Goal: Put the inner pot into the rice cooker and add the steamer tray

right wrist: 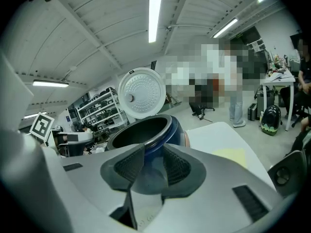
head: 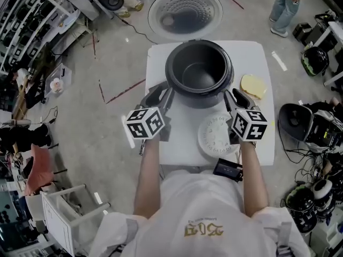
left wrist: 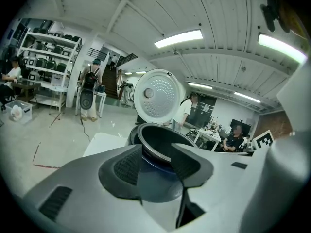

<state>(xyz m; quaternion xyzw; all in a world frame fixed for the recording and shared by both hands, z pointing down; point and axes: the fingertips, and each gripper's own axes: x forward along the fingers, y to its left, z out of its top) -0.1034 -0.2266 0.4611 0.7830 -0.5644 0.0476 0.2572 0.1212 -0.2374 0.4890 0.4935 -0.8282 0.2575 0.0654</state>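
We note the inner pot seated inside the rice cooker, which stands at the middle of the far edge of the white table. The cooker's lid stands open beyond that edge.

The steamer tray lies flat toward the table's near right corner. It is close in front of the cooker but apart from it, and not yet in the pot.

We hold the left gripper just beside the cooker's left flank. Its jaws are released and wide apart, with nothing pinched, and the pot rim shows beyond the gap.

The right gripper sits by the right flank. Its jaws are likewise released, with the cooker's dark blue wall visible between the pads.

A yellow pad lies near the right edge, and a small black device sits at the near edge.
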